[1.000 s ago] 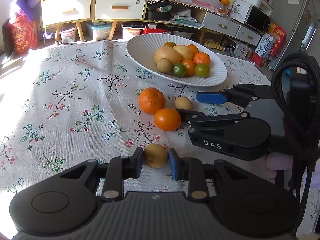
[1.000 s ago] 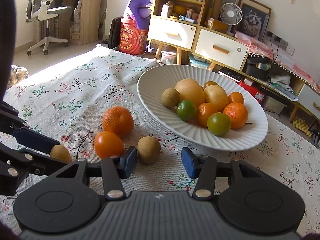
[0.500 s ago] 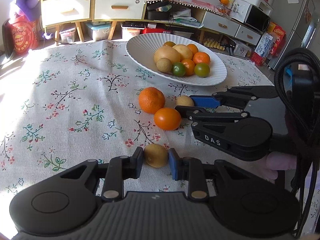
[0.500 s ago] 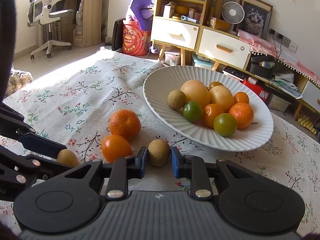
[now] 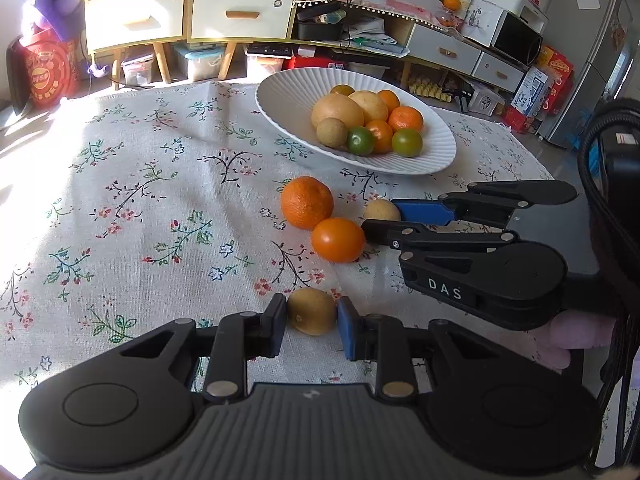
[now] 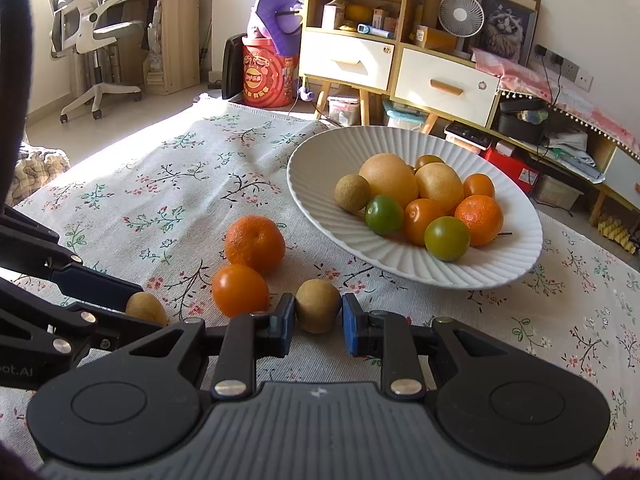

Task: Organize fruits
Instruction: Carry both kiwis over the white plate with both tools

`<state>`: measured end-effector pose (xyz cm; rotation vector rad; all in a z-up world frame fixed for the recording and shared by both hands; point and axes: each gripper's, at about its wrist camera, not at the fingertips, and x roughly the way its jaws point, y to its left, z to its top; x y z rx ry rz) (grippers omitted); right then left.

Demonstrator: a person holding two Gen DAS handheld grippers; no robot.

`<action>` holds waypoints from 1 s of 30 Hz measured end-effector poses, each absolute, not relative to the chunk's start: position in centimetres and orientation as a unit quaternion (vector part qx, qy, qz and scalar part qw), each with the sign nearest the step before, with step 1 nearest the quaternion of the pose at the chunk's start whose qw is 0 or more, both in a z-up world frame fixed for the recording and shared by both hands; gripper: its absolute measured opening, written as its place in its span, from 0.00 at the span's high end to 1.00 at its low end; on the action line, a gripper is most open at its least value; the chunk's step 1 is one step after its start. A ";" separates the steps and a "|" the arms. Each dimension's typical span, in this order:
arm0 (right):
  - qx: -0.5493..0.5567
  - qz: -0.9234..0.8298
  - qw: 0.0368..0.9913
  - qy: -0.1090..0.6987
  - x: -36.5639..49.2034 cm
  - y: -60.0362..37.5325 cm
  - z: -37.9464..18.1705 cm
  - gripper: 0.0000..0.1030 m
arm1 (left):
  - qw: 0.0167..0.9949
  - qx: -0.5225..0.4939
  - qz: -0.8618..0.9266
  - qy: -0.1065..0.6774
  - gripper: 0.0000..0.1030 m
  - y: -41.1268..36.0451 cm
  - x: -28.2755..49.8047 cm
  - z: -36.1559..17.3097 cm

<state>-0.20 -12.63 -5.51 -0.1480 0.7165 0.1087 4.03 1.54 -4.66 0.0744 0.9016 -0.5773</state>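
A white ribbed bowl [image 5: 280, 92] [image 6: 316, 152] at the back of the flowered tablecloth holds several fruits. In front of it lie a rough mandarin [image 5: 307, 202] [image 6: 255, 243] and a smooth orange [image 5: 338, 239] [image 6: 240, 290]. My left gripper [image 5: 312, 318] is shut on a brown kiwi [image 5: 312, 316] low at the cloth. In the right wrist view the left gripper [image 6: 136, 300] and its kiwi [image 6: 146, 308] show at the left edge. My right gripper [image 6: 318, 316] [image 5: 384, 220] is shut on a second kiwi [image 6: 318, 306] [image 5: 382, 210] beside the smooth orange.
The two grippers stand close together, the right one just right of the loose oranges. Beyond the table are a drawer cabinet [image 5: 236, 14], a red bucket [image 6: 266, 76], an office chair [image 6: 92, 32] and a fridge [image 5: 592, 60]. Bare cloth [image 5: 120, 200] spreads to the left.
The right gripper's jaws, wide around the second kiwi a second ago, have closed onto it. The left gripper and its kiwi have not moved.
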 end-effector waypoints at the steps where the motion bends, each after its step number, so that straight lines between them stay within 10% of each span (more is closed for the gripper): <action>1: -0.070 0.054 0.932 0.351 -0.3 -12.7 -5.5 0.78 | 0.860 0.035 -0.274 0.429 0.84 1.6 4.1 -4.6; 30: -0.005 0.042 0.939 0.342 -3.4 -15.1 -2.4 0.78 | 0.875 -0.010 -0.291 0.387 0.84 1.1 4.7 -1.6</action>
